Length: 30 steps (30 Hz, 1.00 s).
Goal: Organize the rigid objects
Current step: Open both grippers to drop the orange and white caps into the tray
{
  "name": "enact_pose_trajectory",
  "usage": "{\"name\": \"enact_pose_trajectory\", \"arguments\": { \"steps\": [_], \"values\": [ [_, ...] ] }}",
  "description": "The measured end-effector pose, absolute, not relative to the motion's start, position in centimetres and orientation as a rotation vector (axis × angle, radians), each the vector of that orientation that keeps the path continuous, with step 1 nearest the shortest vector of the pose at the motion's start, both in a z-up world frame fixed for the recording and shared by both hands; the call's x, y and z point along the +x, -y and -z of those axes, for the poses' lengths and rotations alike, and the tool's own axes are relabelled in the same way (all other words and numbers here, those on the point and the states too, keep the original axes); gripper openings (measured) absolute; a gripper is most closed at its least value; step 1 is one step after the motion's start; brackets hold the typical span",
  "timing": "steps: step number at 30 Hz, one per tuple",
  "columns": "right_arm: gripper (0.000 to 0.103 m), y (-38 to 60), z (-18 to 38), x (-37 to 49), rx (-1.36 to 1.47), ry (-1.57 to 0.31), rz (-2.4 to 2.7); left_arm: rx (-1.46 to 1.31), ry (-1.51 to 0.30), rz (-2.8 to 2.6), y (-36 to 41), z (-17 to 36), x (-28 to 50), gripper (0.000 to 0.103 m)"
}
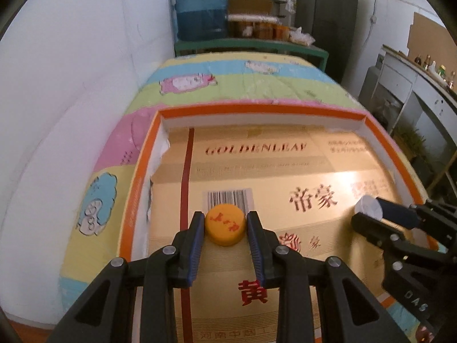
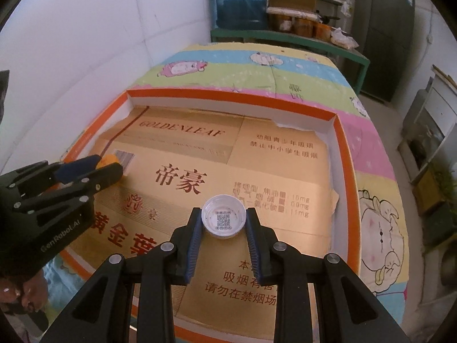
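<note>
A shallow orange-rimmed tray (image 1: 142, 177) lies on a desk draped with a pastel cartoon-print cloth (image 1: 217, 80), and a flattened gold cardboard sheet (image 1: 257, 165) printed with GOLDENLEAF and Chinese characters lines the tray's floor. A white wall (image 1: 71, 71) fills the left of both views. Beyond the far end of the cloth, at the top of the frame, stand a green bench (image 1: 251, 46) with a blue water jug (image 1: 201, 5), shelves of jars (image 1: 257, 27), and a dark cabinet (image 1: 328, 14). A pale counter (image 1: 414, 85) runs down the right edge of the left wrist view.

The left gripper (image 1: 225, 228) has its jaws closed on a yellow bottle cap (image 1: 225, 227) with red marks, low in the centre, just below the printed barcode. The right gripper (image 2: 223, 223) holds a white bottle cap (image 2: 223, 219) between its jaws, open side up, with a QR code inside. Both caps are held over the cardboard, well apart from each other and away from the tray walls. Bare cardboard spreads ahead of both grippers to the tray's far wall.
</note>
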State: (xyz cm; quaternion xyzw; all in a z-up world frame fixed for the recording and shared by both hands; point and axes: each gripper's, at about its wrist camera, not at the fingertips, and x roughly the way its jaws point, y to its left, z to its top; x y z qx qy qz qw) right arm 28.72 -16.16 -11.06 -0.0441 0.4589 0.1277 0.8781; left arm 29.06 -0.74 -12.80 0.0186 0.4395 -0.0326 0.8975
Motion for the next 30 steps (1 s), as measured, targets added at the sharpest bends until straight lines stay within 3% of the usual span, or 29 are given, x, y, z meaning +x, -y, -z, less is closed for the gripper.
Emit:
{"name": "enact_pose_trajectory", "arguments": {
  "steps": [10, 13, 15, 21, 30],
  "values": [
    [0.031, 16.2, 11.2, 28.6, -0.087, -0.947, -0.248, 0.056, -0.868, 0.104, 0.4, 13.0, 28.4, 0.034],
    [0.037, 16.4, 11.2, 28.4, -0.077, -0.946, -0.242, 0.051, -0.876, 0.109, 0.3, 13.0, 28.3, 0.035],
    [0.044, 16.5, 11.1, 28.1, -0.071, -0.944, -0.233, 0.051, -0.886, 0.13, 0.3, 12.9, 28.3, 0.042],
    [0.045, 16.9, 10.3, 26.9, -0.056, -0.918, -0.214, 0.095, -0.912, 0.199, 1.2, 12.9, 27.7, 0.065],
    [0.045, 17.2, 8.4, 23.9, -0.045, -0.867, -0.192, 0.014, -0.834, 0.195, 0.5, 10.7, 24.7, 0.066]
  ]
}}
